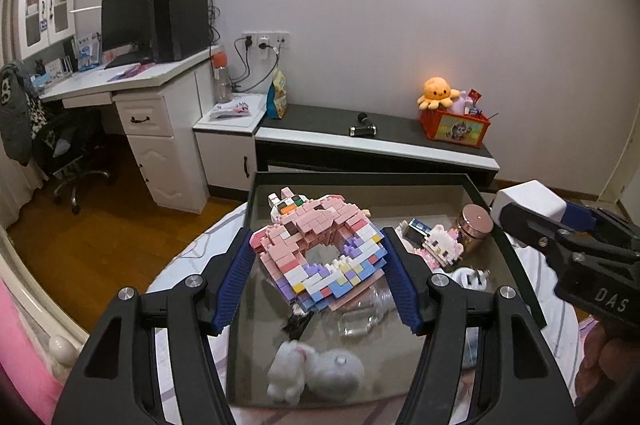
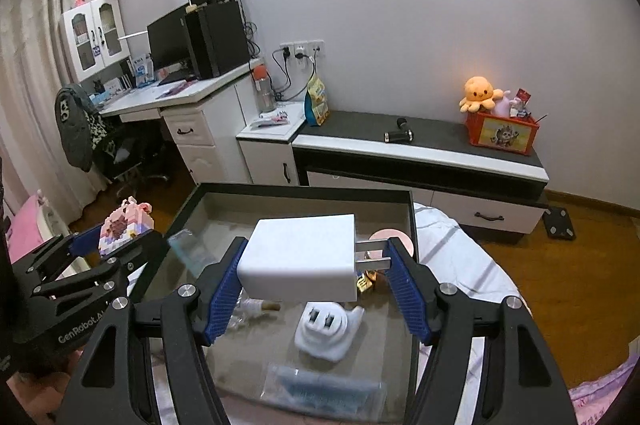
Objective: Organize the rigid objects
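My left gripper [image 1: 318, 275] is shut on a pink and pastel brick model [image 1: 320, 249], shaped like a ring, and holds it above a dark open box [image 1: 360, 179] on the bed. My right gripper [image 2: 316, 271] is shut on a white plug charger [image 2: 300, 259]; one pad presses its body, the other its metal prongs. It hangs over the same box [image 2: 304, 191]. The charger and right gripper also show in the left wrist view [image 1: 528, 201]. The brick model shows at the left of the right wrist view [image 2: 124, 225].
In the box lie a rose-gold lidded jar [image 1: 476, 229], a small pink brick figure [image 1: 440, 245], a second white plug [image 2: 326, 329], a white plush [image 1: 312, 373] and clear plastic packets [image 2: 324, 387]. A low cabinet [image 1: 376, 141] with an orange toy box [image 1: 456, 125] stands behind.
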`<state>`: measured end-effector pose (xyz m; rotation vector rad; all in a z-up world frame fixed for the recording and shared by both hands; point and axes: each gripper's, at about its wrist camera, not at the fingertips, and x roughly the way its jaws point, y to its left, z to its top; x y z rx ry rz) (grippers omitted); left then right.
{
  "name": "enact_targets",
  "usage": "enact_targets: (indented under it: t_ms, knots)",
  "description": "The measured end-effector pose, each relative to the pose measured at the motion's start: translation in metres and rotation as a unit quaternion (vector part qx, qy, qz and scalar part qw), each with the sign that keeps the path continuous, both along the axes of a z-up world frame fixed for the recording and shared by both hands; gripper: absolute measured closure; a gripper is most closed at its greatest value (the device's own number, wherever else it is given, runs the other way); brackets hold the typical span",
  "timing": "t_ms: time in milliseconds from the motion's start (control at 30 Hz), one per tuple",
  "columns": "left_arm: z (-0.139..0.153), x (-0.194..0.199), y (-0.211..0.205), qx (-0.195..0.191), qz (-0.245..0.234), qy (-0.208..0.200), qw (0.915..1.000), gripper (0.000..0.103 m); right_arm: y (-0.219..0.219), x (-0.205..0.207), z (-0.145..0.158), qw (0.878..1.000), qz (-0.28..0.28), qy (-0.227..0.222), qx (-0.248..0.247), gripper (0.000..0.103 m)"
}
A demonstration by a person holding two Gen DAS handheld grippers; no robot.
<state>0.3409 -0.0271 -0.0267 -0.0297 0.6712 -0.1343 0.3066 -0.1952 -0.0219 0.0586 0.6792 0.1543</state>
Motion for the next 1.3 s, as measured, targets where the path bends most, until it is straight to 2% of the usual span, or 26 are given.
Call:
enact_targets:
  t_ms: [300,367,433,467,533,567,667,800,1033,1300]
  knots:
    - [-0.022,0.031,-0.013,0.006,-0.004,0.029,0.9996,0.038,-0.005,0.034,-0.031,0.999,-0.001,0.038,0.007,0.033]
    - [-0.023,0.033,-0.014,0.008,-0.006,0.027,0.9996,0.030,-0.007,0.037,-0.036,0.999,0.000,0.045,0.010,0.033]
    - [-0.023,0.031,-0.013,0.009,-0.002,0.021,0.9997,0.008,-0.009,0.040,-0.039,0.999,0.002,0.049,0.015,0.031]
    - [-0.021,0.029,-0.011,0.009,0.001,0.014,0.9999,0.006,-0.010,0.040,-0.040,0.999,0.002,0.050,0.022,0.022]
    - [-0.017,0.024,-0.008,0.010,0.009,0.005,0.9999,0.000,-0.015,0.039,-0.040,0.998,-0.004,0.052,0.038,0.019]
    - [-0.015,0.022,-0.007,0.010,0.012,0.004,0.9999,0.000,-0.017,0.038,-0.040,0.998,-0.008,0.053,0.042,0.018]
    - [-0.007,0.012,-0.003,0.009,0.017,-0.007,0.9998,0.000,-0.021,0.032,-0.035,0.997,-0.014,0.043,0.065,0.000]
    - [0.006,-0.008,0.005,0.003,0.024,-0.024,0.9994,0.000,-0.026,0.018,-0.021,0.994,-0.012,0.025,0.105,0.000]
    - [0.027,-0.050,0.018,-0.003,0.030,-0.050,0.9983,0.000,-0.019,-0.028,0.012,0.996,-0.037,-0.025,0.071,0.000]
    - [0.051,-0.107,0.025,0.005,0.030,-0.073,0.9969,0.000,-0.020,-0.104,0.040,0.994,-0.066,-0.077,0.043,0.000]
